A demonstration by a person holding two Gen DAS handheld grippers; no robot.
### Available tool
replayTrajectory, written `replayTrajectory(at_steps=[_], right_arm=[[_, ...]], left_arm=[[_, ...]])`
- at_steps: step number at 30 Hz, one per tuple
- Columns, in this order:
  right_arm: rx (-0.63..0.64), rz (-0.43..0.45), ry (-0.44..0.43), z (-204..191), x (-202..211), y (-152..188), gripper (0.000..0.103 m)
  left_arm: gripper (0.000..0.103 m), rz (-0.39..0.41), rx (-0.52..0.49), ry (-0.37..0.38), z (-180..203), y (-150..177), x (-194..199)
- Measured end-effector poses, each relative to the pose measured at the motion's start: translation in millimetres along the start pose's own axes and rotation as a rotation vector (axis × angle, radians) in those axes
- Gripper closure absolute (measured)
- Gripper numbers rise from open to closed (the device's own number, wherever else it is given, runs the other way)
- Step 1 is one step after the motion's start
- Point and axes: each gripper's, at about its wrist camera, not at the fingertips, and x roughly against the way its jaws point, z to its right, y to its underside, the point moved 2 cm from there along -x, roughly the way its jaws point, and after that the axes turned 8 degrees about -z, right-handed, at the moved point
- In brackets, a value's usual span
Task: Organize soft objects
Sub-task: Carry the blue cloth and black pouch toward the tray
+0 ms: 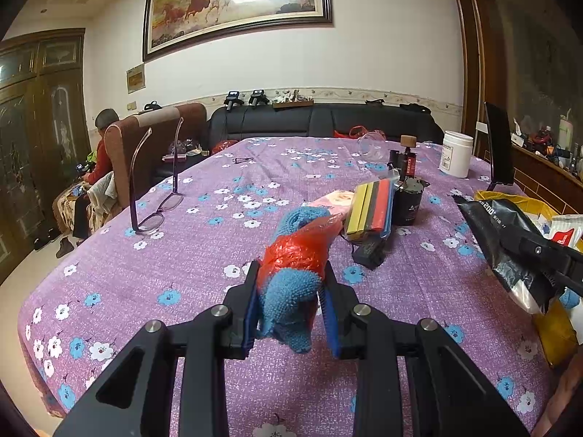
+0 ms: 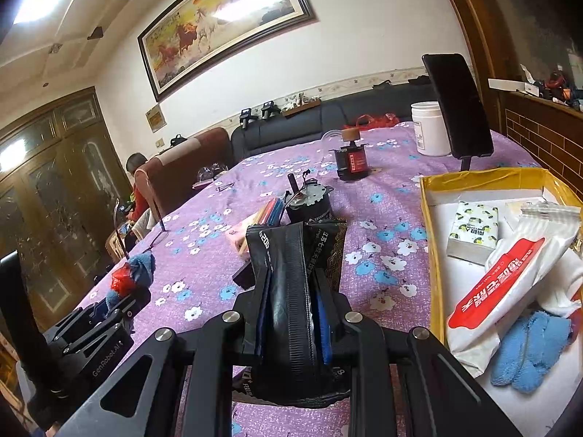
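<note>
Blue cloth bundle [image 1: 291,291], wrapped in red plastic, sits clamped between our left gripper [image 1: 291,298] jaws above the purple flowered tablecloth [image 1: 145,273]. Our right gripper [image 2: 291,313] is clenched on a black foil pouch [image 2: 288,291], held upright beside the yellow-rimmed box [image 2: 430,240]. In that box we count one tissue pack [image 2: 473,233], one white wet-wipe pack [image 2: 510,284] and one blue cloth [image 2: 532,349]. Ahead of the left gripper stand a pack of coloured strips [image 1: 371,211], a dark cup [image 1: 411,200], one pair of glasses [image 1: 160,196], one white jar [image 1: 455,153] and a phone on a stand [image 1: 499,145].
</note>
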Motion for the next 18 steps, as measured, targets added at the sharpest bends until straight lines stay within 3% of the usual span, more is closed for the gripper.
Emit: replayTrajectory(at_steps=[5,18], right_arm=[[-0.012,0.026,0.007,3,13,4,0.079],[-0.136,0.114,-0.016,50,78,-7,0.079]], left_arm=[[0.074,-0.012,-0.018,0.006,4,3,0],[0.074,-0.080,-0.067,0.222,63,2,20]])
